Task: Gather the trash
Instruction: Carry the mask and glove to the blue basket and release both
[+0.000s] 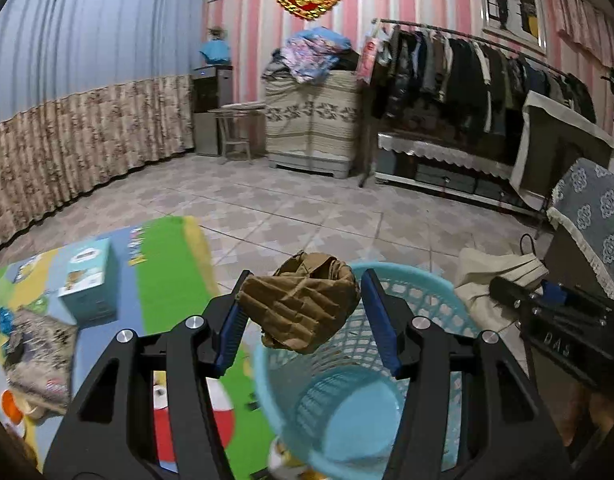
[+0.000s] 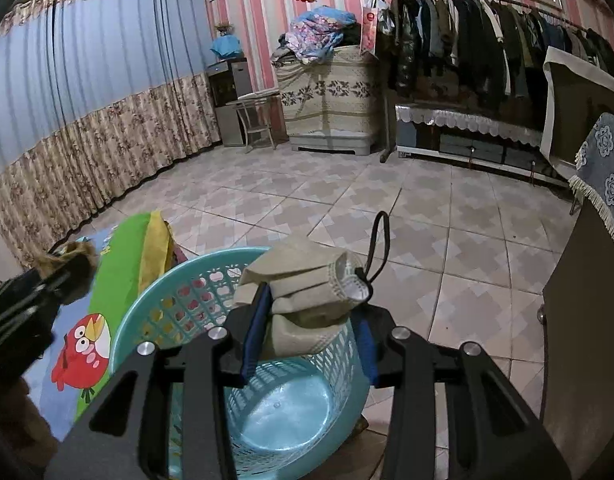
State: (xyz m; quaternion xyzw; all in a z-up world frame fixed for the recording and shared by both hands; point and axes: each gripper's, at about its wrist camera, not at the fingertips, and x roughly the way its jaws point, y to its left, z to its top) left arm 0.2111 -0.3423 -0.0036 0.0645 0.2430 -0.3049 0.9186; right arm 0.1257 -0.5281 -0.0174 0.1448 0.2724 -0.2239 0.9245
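While I held my two catches over the blue basket (image 1: 427, 292), my left gripper (image 1: 303, 312) was clenched on a crumpled brown paper wad (image 1: 303, 304), and my right gripper (image 2: 311, 324) was clenched on a folded beige face mask (image 2: 303, 276) with a black ear loop. The paper looked light and crinkly, so it would squash a bit but not break. I pinched it across its fat middle. The mask looked soft and floppy, and its folded middle was the best place to hold. Both hung just above the basket's open top. The basket looked empty, but my jaws hid part of its floor. On the bright play mat (image 1: 167, 272) sat a small box (image 1: 89, 276) and a blurry crumpled thing (image 1: 39, 352) I could not name.
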